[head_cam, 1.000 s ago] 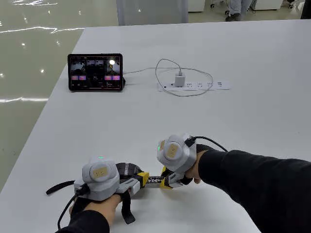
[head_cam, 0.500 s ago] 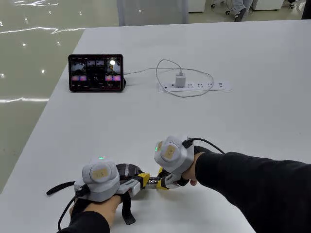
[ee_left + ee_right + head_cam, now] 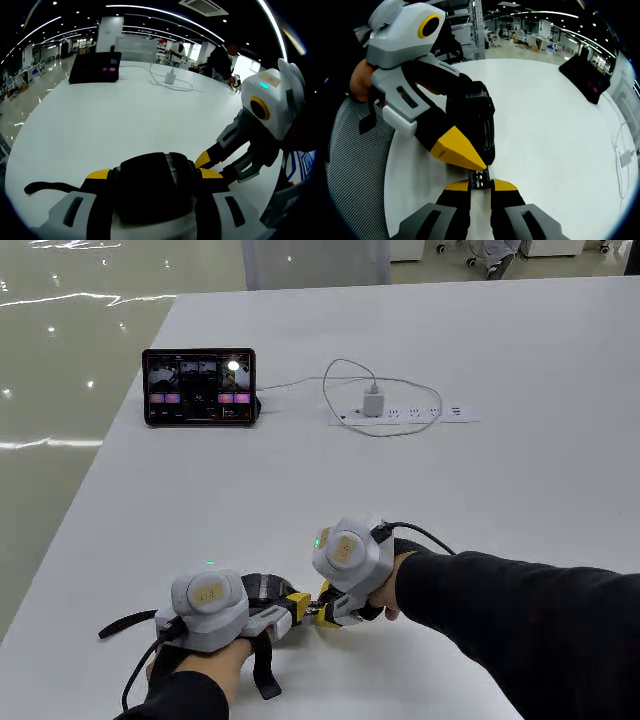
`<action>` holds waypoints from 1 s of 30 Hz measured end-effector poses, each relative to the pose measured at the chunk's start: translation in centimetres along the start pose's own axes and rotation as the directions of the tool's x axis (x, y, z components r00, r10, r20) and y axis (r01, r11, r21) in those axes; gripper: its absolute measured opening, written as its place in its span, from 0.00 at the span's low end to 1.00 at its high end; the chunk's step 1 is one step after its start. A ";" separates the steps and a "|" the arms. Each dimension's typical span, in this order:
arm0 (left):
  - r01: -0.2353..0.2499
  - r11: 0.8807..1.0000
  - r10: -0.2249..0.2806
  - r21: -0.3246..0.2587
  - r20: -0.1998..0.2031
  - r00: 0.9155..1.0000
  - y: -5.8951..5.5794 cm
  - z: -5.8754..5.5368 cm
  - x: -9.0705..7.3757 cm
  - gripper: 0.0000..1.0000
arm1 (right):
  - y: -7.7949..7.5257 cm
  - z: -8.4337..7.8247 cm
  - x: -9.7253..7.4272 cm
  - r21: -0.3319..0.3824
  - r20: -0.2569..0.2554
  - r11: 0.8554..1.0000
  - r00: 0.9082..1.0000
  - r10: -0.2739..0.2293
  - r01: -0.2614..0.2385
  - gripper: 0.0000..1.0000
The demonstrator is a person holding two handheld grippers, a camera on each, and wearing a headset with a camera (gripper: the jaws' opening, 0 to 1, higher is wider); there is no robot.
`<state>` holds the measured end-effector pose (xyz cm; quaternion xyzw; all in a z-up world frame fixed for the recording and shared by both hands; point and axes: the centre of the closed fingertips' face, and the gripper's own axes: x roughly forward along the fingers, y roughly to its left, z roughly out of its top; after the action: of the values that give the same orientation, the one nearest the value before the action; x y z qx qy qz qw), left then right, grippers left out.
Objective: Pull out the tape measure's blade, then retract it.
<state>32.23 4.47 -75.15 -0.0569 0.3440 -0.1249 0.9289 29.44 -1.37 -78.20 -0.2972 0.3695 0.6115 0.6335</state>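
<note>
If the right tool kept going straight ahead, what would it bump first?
Most likely the black round tape measure case in the left tool, just past the metal blade the right tool pinches.

Wide white workbench [image 3: 520, 390] in a bright open-plan hall. Far left on it, propped tablet [image 3: 198, 387] with lit screen; just right, white power strip [image 3: 405, 414] with plugged charger [image 3: 372, 402] and looped cable [image 3: 324, 395]. Left and beyond, glossy pale-green floor [image 3: 60, 360] mirroring long ceiling light strips [image 3: 150, 9].
</note>
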 end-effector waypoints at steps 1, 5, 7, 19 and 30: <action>0.000 1.000 0.000 -0.001 0.000 1.000 0.0 0.0 0.0 0.62 | 0.0 0.0 0.0 0.002 0.002 1.000 1.000 0.000 0.000 0.11; 0.000 1.000 0.000 -0.002 0.000 1.000 0.0 0.0 0.0 0.62 | 0.0 0.4 0.2 0.000 0.012 1.000 1.000 0.002 -0.002 0.11; 0.000 1.000 0.000 -0.002 0.000 1.000 0.0 0.0 0.0 0.62 | 0.1 0.6 0.3 0.002 0.016 1.000 1.000 0.002 -0.002 0.11; -0.001 1.000 0.001 0.001 0.000 1.000 0.0 0.0 0.0 0.62 | 0.0 1.1 0.6 0.007 0.024 1.000 1.000 -0.001 0.000 0.11; -0.006 1.000 0.006 0.015 0.007 1.000 -0.1 0.0 0.0 0.63 | 0.1 1.1 0.7 0.005 0.018 1.000 1.000 -0.019 0.019 0.12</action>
<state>32.25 4.40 -75.14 -0.0493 0.3400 -0.1243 0.9309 29.46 -0.08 -78.14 -0.2938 0.3624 0.6072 0.6432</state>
